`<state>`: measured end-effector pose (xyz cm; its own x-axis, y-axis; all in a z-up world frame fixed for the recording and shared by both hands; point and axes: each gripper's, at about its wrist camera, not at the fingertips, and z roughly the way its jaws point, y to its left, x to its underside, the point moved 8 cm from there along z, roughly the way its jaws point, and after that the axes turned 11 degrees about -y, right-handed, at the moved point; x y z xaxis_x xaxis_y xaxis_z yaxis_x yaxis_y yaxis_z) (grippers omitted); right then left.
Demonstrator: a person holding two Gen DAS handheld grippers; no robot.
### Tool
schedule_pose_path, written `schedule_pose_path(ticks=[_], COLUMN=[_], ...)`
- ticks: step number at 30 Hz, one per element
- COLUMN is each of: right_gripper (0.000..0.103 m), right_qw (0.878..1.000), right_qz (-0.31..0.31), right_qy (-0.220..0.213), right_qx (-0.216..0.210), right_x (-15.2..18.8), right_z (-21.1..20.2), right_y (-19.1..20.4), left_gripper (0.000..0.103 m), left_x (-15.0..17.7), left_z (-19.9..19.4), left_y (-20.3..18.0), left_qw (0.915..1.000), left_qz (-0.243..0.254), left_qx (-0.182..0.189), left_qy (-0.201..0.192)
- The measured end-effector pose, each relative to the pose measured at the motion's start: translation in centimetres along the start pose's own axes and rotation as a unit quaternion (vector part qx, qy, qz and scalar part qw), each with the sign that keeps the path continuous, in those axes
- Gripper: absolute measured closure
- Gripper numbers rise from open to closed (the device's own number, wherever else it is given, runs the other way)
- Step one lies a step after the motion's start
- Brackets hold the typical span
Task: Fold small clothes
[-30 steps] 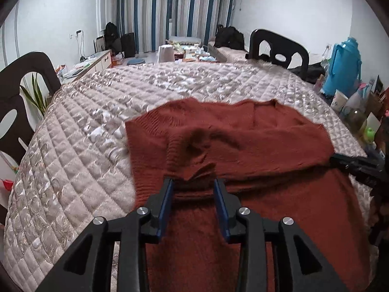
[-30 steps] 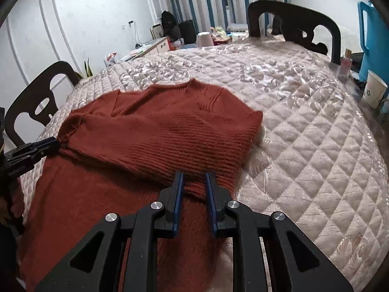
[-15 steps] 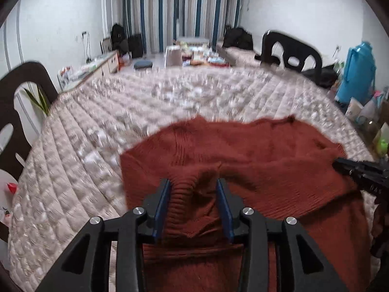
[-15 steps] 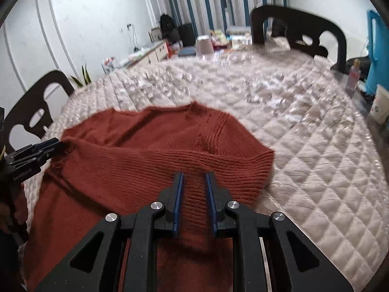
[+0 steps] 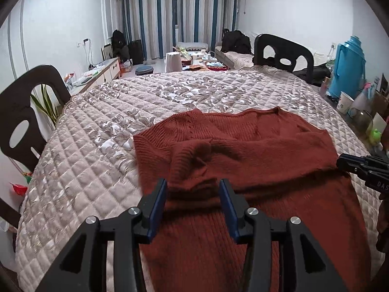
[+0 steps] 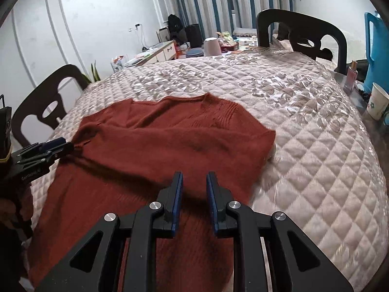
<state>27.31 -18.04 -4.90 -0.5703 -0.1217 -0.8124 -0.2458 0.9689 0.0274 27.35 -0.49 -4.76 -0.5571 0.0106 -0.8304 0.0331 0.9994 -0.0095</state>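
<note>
1. Sweater [image 5: 255,150], rust-red knit, was spread on the quilted table cover [image 5: 97,146], toward its near edge, with both sleeves folded across the body.
2. The left gripper [image 5: 193,192] was seen over the folded left sleeve cuff; its jaws had just been opening, moderately apart, and nothing was clamped.
3. The right gripper [image 6: 194,185] was held narrowly parted above the sweater, with nothing gripped.

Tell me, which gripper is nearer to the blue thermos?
Right. The blue thermos stands past the table's right edge. The right gripper hovers over the sweater on that side; the left gripper is over its opposite side.
</note>
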Motion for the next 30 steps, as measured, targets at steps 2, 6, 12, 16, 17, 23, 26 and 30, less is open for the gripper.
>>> schedule_pose_path(ticks=[2, 6, 12, 16, 17, 23, 26, 30], right_gripper=[0.083, 0.078, 0.075, 0.073, 0.072, 0.071, 0.071, 0.071], right_qw=[1.000, 1.000, 0.999, 0.998, 0.998, 0.997, 0.996, 0.996], right_qz=[-0.001, -0.005, -0.004, -0.006, -0.005, 0.003, 0.009, 0.015], right_qy=[0.000, -0.005, -0.025, -0.038, -0.042, -0.052, -0.056, -0.064], right_qx=[-0.008, -0.020, -0.036, -0.046, -0.049, -0.060, -0.063, -0.065], right_x=[0.4, 1.2, 1.8, 2.5, 2.9, 5.0, 6.3, 8.0], right_z=[-0.9, -3.1, -6.7, -9.1, -9.8, -12.4, -13.6, -15.7], right_y=[0.5, 1.5, 3.0, 4.1, 4.4, 5.4, 5.7, 6.3], left_gripper=[0.053, 0.051, 0.049, 0.046, 0.045, 0.043, 0.042, 0.041], left_x=[0.1, 0.4, 1.7, 2.7, 2.9, 5.1, 6.3, 8.1], left_z=[-1.1, -3.5, -6.7, -8.9, -9.5, -12.8, -14.3, -16.3], left_y=[0.0, 0.0, 0.4, 0.9, 1.1, 2.1, 2.5, 3.1], left_qw=[1.0000, 0.9998, 0.9995, 0.9993, 0.9992, 0.9988, 0.9984, 0.9977], left_qz=[0.004, 0.010, 0.014, 0.015, 0.016, 0.009, 0.009, 0.010], left_qx=[0.000, -0.001, -0.004, -0.010, -0.013, -0.026, -0.036, -0.049], left_qy=[-0.005, -0.017, -0.026, -0.033, -0.035, -0.040, -0.043, -0.045])
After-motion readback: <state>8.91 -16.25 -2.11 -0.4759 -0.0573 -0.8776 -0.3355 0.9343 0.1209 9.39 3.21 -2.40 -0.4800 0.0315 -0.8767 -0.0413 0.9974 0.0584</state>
